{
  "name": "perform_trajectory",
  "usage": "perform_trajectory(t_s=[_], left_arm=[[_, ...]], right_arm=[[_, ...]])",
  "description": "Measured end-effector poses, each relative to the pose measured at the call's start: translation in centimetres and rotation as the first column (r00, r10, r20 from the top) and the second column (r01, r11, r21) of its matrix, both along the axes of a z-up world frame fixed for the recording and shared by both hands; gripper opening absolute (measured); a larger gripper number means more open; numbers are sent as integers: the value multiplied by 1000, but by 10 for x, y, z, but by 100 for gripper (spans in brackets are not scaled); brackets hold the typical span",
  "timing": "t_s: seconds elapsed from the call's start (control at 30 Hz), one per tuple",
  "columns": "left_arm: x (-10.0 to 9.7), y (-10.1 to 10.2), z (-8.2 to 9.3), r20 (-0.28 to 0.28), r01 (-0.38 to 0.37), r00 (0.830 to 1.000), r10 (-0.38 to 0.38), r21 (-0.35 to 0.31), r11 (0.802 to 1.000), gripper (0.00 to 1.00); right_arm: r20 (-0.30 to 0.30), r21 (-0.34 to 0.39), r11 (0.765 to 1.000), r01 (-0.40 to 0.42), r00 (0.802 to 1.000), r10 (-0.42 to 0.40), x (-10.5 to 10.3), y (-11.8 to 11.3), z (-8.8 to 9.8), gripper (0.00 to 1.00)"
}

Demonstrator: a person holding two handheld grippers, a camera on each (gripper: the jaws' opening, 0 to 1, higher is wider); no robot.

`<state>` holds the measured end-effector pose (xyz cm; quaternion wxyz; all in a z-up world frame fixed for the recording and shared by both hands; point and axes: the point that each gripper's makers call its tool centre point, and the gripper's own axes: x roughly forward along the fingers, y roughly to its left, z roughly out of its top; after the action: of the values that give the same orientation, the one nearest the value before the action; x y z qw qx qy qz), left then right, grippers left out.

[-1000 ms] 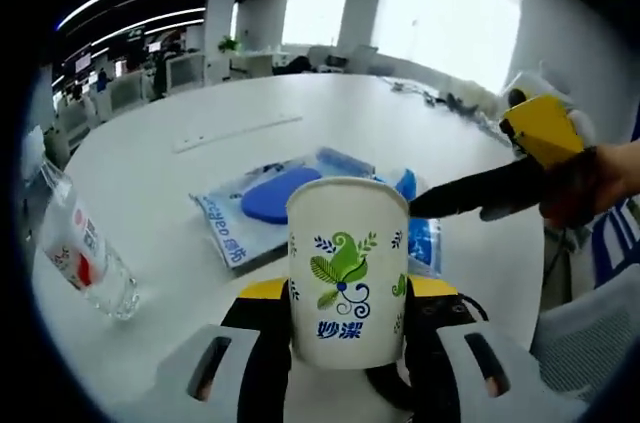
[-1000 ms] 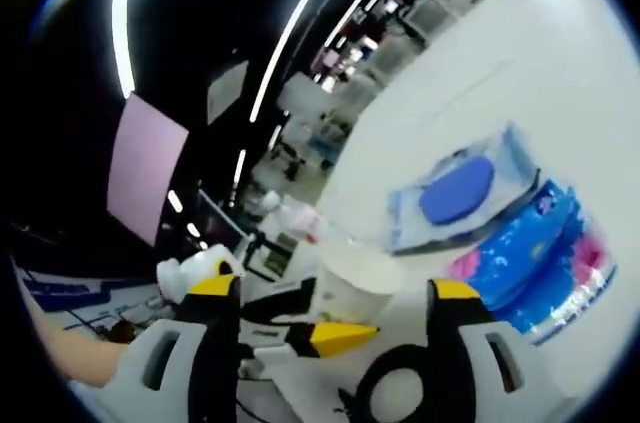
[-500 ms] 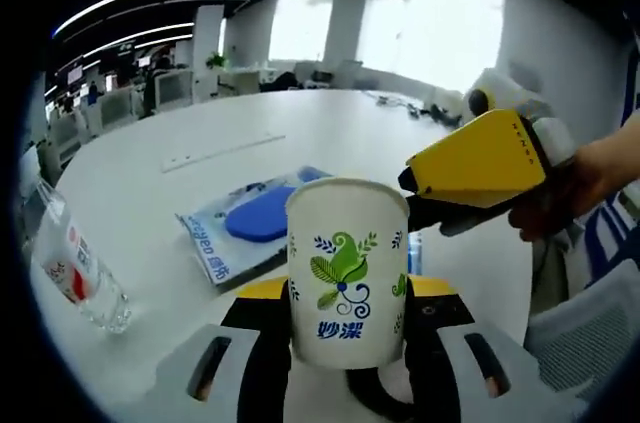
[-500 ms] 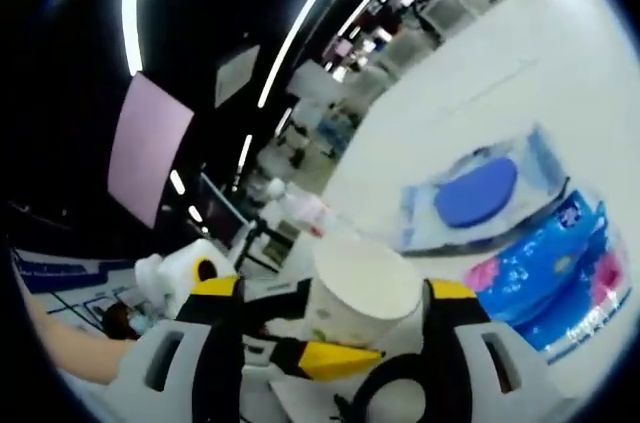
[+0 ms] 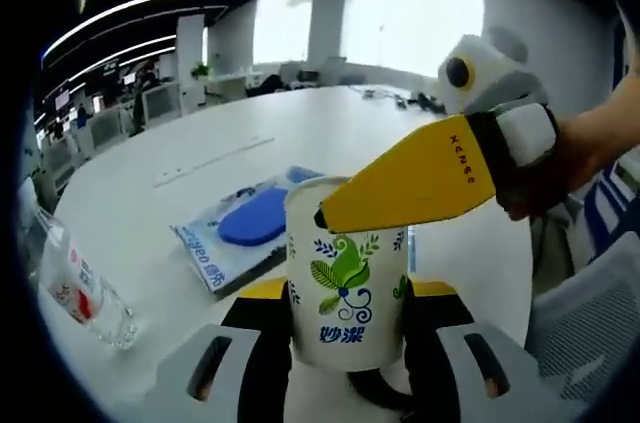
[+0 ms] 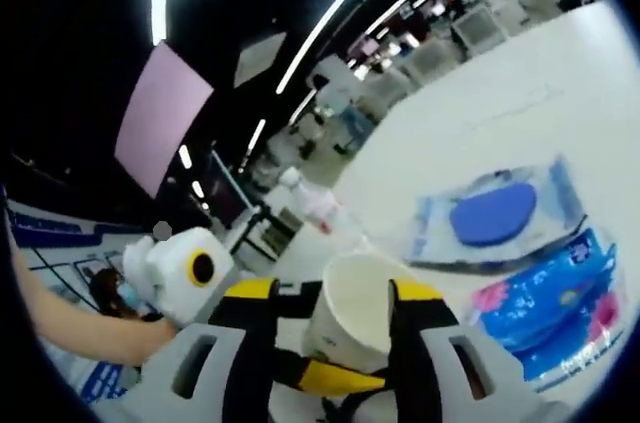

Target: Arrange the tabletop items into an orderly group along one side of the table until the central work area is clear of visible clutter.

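A white paper cup with a green leaf print stands upright between my left gripper's jaws, which are shut on its lower wall. My right gripper comes in from the right, held by a hand, and its yellow finger reaches across the cup's rim. In the right gripper view the same cup sits between my right gripper's jaws. The right jaw is at the rim and the left one stands a little off it. Below the cup, the left gripper's yellow finger shows.
A clear packet with a blue pad lies on the white table beyond the cup, next to a blue tissue pack. A plastic bottle lies at the table's left edge. A chair stands on the right.
The right gripper has swung in over the cup, and its jaws have narrowed around it. The left gripper keeps hold of the cup.
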<state>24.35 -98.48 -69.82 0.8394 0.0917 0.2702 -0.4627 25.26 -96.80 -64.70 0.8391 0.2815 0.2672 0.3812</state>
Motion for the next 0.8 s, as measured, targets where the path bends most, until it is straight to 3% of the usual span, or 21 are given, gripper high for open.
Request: perform_trajectory(t_s=[0.07, 0.2, 0.27, 0.43, 0.5, 0.67, 0.8], left_arm=[[1, 5, 1, -1, -9, 1000, 9, -5, 1000, 41], [-2, 10, 2, 17, -4, 1000, 3, 12, 1000, 41], [-3, 12, 1, 25, -3, 1000, 3, 26, 1000, 41], [-4, 15, -2, 28, -19, 999, 18, 38, 999, 42], [-4, 17, -4, 31, -31, 999, 30, 47, 998, 41], [-1, 22, -1, 42, -63, 997, 62, 36, 997, 41], [3, 25, 2, 66, -94, 994, 92, 30, 995, 41]], right_arm=[[6, -7, 1000, -13, 1000, 13, 0, 1, 0, 34], [20, -45, 997, -70, 997, 71, -2, 7, -1, 16], [18, -43, 993, -113, 993, 114, -5, 12, 1, 13], [75, -134, 968, -212, 972, 224, -12, 27, 3, 3], [94, -190, 954, -233, 962, 254, -14, 32, 2, 2], [119, -244, 937, -252, 951, 286, -13, 39, 4, 1], [178, -341, 901, -270, 922, 343, -13, 45, 6, 1]])
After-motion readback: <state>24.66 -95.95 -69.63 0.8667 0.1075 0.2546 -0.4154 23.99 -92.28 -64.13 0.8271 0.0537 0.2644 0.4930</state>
